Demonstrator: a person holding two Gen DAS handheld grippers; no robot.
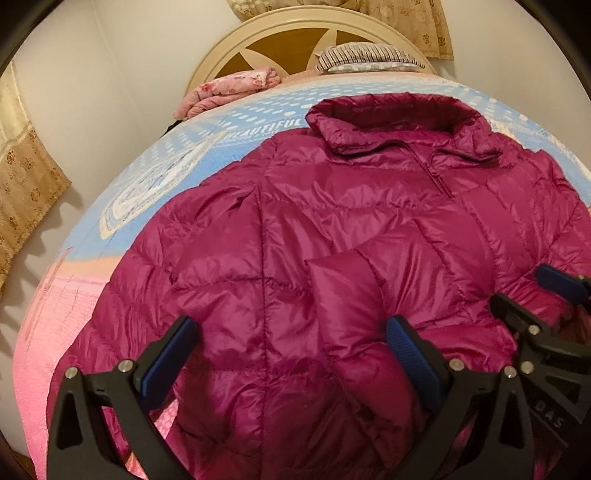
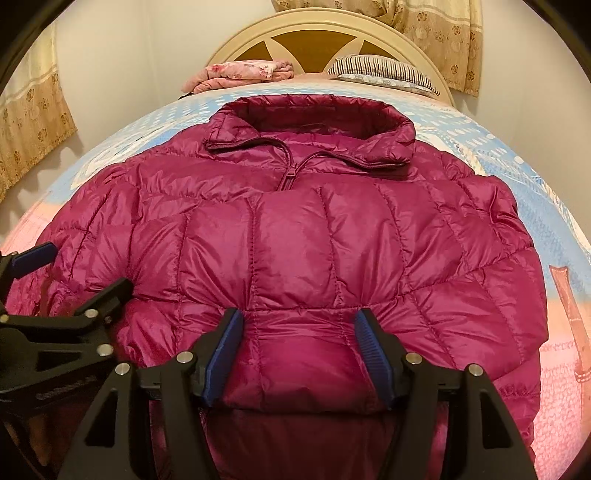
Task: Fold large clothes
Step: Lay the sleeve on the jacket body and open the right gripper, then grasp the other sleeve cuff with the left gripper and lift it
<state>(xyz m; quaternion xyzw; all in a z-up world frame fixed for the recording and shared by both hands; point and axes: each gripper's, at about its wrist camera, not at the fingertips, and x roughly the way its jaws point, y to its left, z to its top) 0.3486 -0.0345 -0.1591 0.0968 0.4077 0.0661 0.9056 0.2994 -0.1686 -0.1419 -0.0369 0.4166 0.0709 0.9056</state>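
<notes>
A magenta puffer jacket point(image 2: 295, 236) lies front up on the bed, collar toward the headboard, zip partly closed. One sleeve point(image 2: 299, 354) is folded over its front. My right gripper point(image 2: 299, 328) has its blue pads against both sides of that sleeve near the cuff, and the fabric is gathered between them. My left gripper point(image 1: 291, 332) hangs wide open over the jacket's point(image 1: 314, 229) lower left part, nothing pinched. A folded sleeve end point(image 1: 343, 314) lies by its right finger. Each gripper shows at the edge of the other's view: the right gripper point(image 1: 535, 291) and the left gripper point(image 2: 74, 273).
The bed has a blue and pink printed sheet point(image 1: 166, 173) and a round cream headboard point(image 2: 314, 26). A folded pink floral blanket point(image 2: 243, 74) and a striped pillow point(image 2: 384, 70) lie at the head. Beige curtains point(image 1: 26, 192) hang on the wall to the left and behind the headboard.
</notes>
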